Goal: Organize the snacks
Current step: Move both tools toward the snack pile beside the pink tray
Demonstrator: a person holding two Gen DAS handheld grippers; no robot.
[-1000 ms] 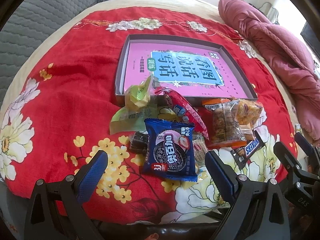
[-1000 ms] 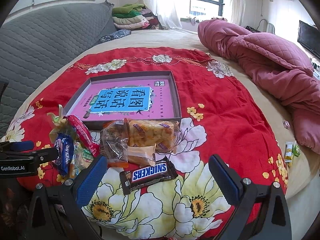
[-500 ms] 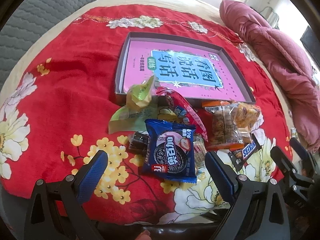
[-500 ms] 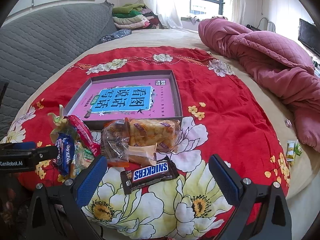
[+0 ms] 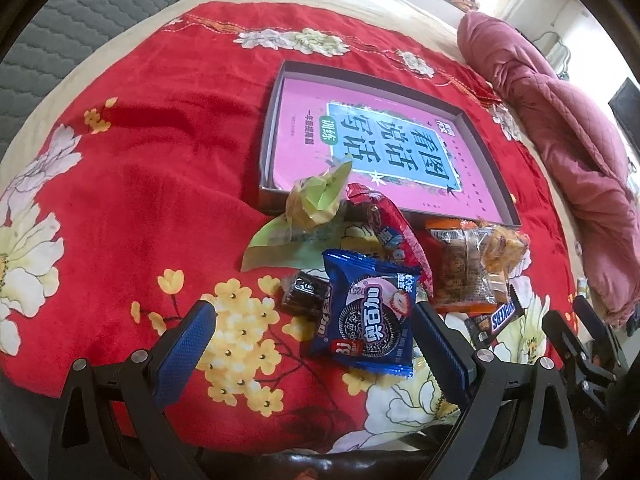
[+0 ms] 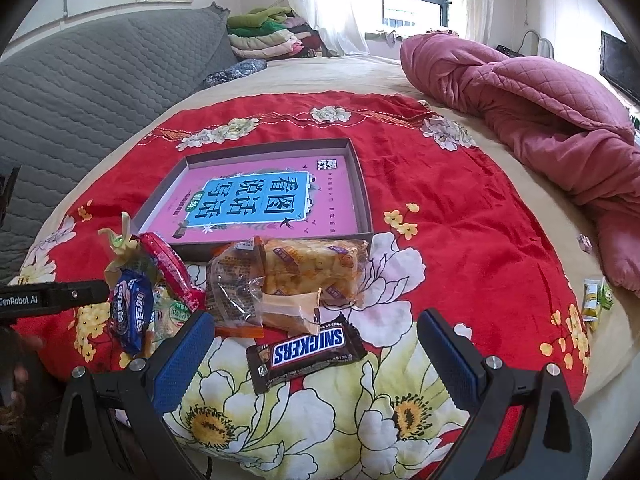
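Both hand-held grippers are spread wide and holding nothing. The left hand-held gripper hangs low over the near edge of the snack pile, with the blue cookie pack sitting between its fingers, closer to the right finger but not pinched. The right hand-held gripper hovers over the Snickers bar, which lies flat on the red flowered blanket in the gap between its fingers, not touched.

Just beyond the bar is a clear-wrapped pastry and an orange-edged pack leaning on it. Left of those: a red wrapper and a green wrapper, all heaped together against the front wall of the shallow box. The box has a pink book lying flat in it. A pink quilt is bunched up on the bed, far right.
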